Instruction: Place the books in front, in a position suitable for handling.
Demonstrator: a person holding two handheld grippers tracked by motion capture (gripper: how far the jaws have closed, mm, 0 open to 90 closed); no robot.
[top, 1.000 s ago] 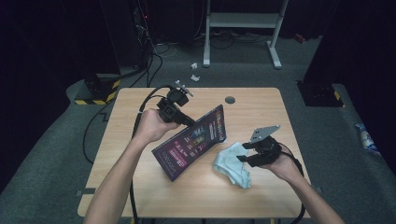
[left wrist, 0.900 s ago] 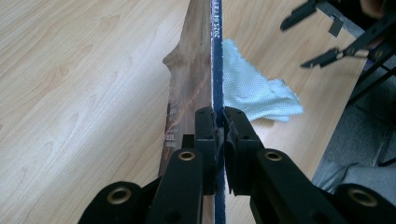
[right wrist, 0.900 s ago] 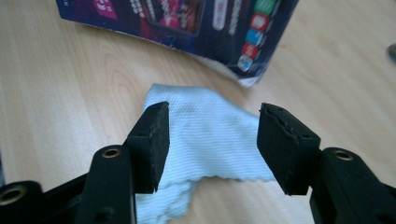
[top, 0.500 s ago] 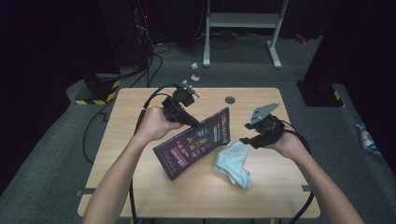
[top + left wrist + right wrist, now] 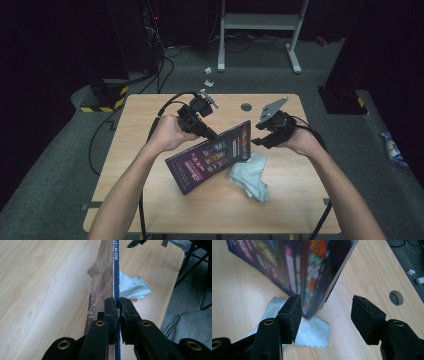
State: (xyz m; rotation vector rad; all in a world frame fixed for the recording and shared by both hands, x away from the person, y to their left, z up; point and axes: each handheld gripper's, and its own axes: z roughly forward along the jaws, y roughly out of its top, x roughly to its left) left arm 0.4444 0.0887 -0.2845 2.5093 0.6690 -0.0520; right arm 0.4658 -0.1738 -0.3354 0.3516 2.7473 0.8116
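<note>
Here I hold the magazine (image 5: pixel 212 156) tilted up on its long edge on the worktop (image 5: pixel 150 165), my left tool (image 5: pixel 209 132) clamped thin on its upper edge; in the left gripper view the two black jaws pinch the blue spine (image 5: pixel 116 270) between them, and the book runs away from me edge-on. My right tool (image 5: pixel 261 142) hangs in the air just beside the magazine's far upper corner, its jaws spread wide and having just been opening, with nothing gripped. In the right gripper view that corner of the magazine (image 5: pixel 322 277) stands in the gap between my pads, close to the left one (image 5: pixel 293 315), but neither pad presses on it. The pale blue cloth (image 5: pixel 250 175) lies crumpled flat on the worktop below, just in front of the magazine's lower edge and under my right tool. I judge the step in hand to be bringing the right tool onto the magazine for a second grip. The next move calls for easing the jaws further over the corner, squaring them to the cover, and then closing, while the left keeps the book steady.
</note>
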